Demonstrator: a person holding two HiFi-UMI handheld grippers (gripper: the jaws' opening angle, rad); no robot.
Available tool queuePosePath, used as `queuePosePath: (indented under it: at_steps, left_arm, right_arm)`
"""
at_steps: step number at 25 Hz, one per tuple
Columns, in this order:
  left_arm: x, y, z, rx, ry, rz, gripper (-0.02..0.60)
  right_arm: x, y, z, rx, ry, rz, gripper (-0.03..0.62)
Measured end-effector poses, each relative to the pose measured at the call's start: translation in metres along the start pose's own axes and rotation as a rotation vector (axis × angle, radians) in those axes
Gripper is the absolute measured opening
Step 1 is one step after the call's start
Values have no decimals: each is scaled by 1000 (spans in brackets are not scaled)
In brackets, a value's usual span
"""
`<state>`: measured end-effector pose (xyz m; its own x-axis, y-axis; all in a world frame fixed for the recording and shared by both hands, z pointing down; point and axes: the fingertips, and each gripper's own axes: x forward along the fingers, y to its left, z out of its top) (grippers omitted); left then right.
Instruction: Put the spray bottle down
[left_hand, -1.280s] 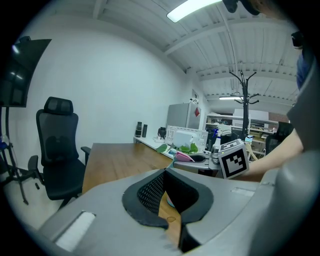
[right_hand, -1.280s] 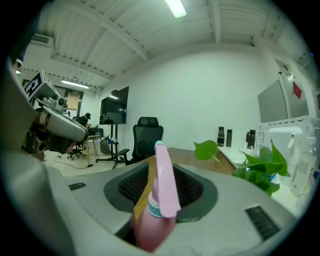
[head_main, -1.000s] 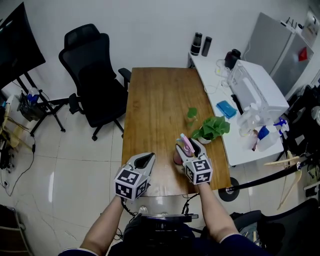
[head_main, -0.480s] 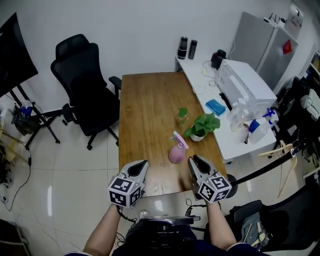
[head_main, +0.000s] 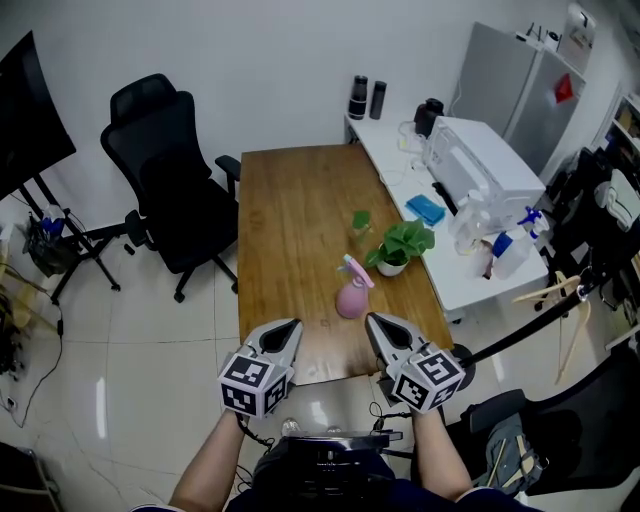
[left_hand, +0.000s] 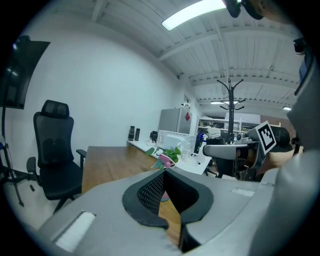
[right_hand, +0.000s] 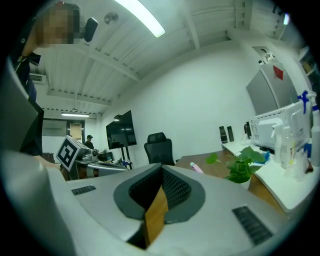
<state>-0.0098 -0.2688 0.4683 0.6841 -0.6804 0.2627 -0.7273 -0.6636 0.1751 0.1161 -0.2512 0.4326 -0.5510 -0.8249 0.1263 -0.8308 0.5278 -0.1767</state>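
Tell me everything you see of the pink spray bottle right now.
The spray bottle is pink, plastic by its look, with a round bulbous body and a slanted trigger head on top. It stands upright on the wooden table, toward its near end, beside and apart from the potted plant. Nothing but the table touches it.
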Motion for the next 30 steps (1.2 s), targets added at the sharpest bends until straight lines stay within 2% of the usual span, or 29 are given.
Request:
queuePosePath:
  at_steps: [7, 30]
  left_arm:
    - [-4, -2, 2, 3, -8, 7, 6]
    - [-1, -7, 9, 14, -6, 2, 6]
  right_arm:
    - [5, 12, 2, -8, 1, 29, 12]
    - [8, 10, 7, -9, -4, 26, 12]
